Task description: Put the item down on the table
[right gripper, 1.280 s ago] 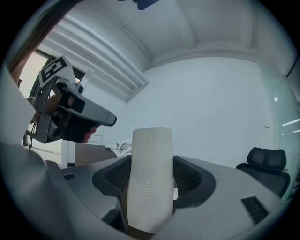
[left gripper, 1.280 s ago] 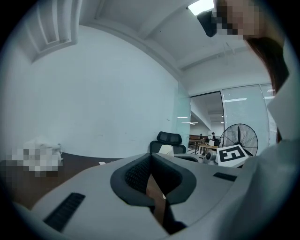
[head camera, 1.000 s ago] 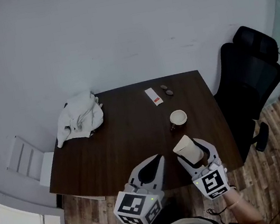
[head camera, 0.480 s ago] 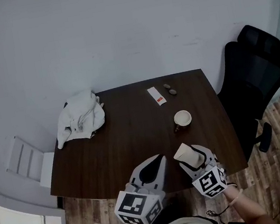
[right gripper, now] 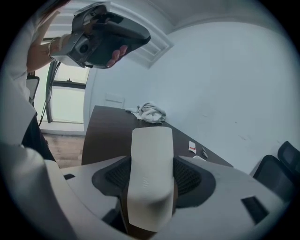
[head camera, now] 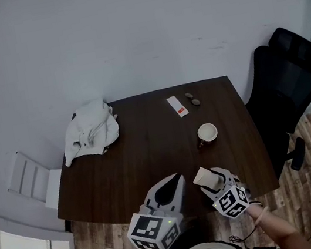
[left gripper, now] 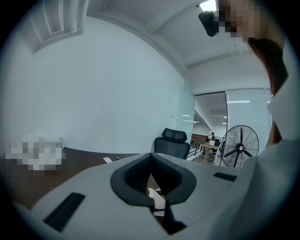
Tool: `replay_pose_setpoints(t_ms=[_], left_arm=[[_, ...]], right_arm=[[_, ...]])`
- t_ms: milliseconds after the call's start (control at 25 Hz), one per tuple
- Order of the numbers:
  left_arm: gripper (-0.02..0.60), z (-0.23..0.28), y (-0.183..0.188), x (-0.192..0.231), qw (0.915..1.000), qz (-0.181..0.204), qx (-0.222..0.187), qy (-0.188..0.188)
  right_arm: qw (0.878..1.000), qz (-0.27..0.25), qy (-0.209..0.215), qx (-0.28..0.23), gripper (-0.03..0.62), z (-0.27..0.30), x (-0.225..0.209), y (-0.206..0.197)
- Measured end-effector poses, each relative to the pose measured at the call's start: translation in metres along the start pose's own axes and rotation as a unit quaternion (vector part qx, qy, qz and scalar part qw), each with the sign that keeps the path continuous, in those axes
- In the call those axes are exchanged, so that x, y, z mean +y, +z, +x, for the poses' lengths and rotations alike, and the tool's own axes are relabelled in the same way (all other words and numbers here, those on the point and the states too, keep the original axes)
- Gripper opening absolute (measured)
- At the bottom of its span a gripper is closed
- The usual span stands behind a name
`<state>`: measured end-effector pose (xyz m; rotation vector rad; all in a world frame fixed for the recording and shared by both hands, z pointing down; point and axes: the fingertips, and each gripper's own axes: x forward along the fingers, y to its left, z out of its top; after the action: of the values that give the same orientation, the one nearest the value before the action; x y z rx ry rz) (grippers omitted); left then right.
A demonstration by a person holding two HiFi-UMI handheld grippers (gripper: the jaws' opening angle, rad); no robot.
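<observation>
Evidently the put-down was not yet done: the right gripper (head camera: 217, 175) was clamped on the white item (head camera: 203, 177), which it held over the near edge of the worktop (head camera: 132, 161), apart from the cup (head camera: 207, 133). The left gripper (head camera: 174, 178) had its jaws together on nothing. The next move probably called for lowering the item onto bare wood, then parting the jaws. The paper slip (head camera: 178, 105) bore a red mark, but no writing was legible.

I've got a dark brown surface (head camera: 148, 152), white cloth (head camera: 90, 132), white cup (head camera: 207, 133), white slip (head camera: 178, 105) with a red mark, black chair (head camera: 288, 85). Left gripper (head camera: 176, 178) and right gripper (head camera: 215, 179) pale grey, black-and-white square markers; item (right gripper: 150, 173) off-white.
</observation>
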<state>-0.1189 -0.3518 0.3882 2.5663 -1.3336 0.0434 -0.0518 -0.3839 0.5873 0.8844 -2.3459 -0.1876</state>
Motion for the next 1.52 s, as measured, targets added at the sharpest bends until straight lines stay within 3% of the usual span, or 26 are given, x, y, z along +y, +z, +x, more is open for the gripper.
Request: replay_pose_setpoints(t_ms=[480, 1520], left_arm=[[0.018, 0.004, -0.008, 0.015, 0.9999, -0.009, 0.009, 0.01], [0.017, 0.004, -0.014, 0.016, 0.9996, -0.013, 0.02, 0.017]], right_arm=[[0.997, -0.027, 0.06, 0.046, 0.285, 0.037, 0.019, -0.034], [0.985, -0.065, 0.099, 0.124, 0.281, 0.073, 0.016, -0.089]])
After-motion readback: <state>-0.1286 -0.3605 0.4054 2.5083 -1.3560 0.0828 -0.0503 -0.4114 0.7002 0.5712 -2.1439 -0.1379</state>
